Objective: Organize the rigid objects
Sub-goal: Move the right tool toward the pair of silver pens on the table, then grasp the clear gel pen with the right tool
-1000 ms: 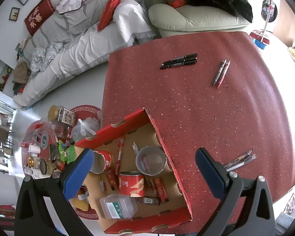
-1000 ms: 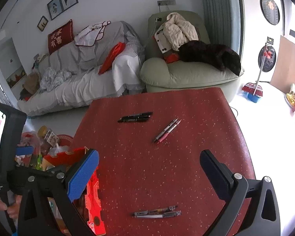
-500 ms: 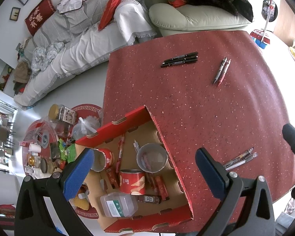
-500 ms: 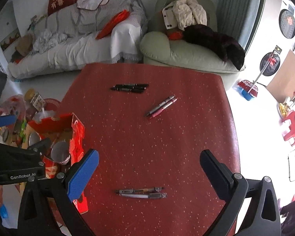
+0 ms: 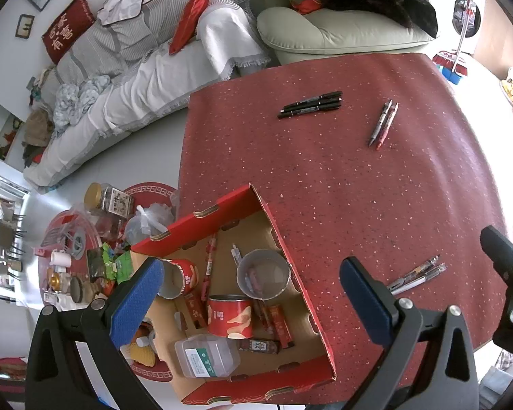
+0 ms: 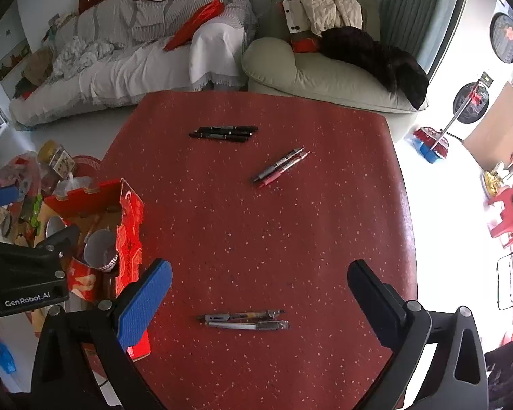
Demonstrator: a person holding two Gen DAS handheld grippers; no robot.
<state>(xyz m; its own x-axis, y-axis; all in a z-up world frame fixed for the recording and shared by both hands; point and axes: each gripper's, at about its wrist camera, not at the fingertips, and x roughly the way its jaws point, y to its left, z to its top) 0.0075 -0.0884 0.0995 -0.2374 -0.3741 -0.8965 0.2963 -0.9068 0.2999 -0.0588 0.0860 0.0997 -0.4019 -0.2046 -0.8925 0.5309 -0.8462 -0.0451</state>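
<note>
Pens are laid out in three small groups on the red speckled table [image 6: 290, 239]. The nearest pair of clear-barrelled pens [image 6: 244, 320] lies crosswise, long axis left to right, just ahead of and between the fingers of the right claw [image 6: 260, 302], which is spread wide and empty. The left claw [image 5: 253, 297], also spread and empty, is held over the red cardboard box [image 5: 290, 307] at the table's near left corner, so the right claw is judged the nearer one.
</note>
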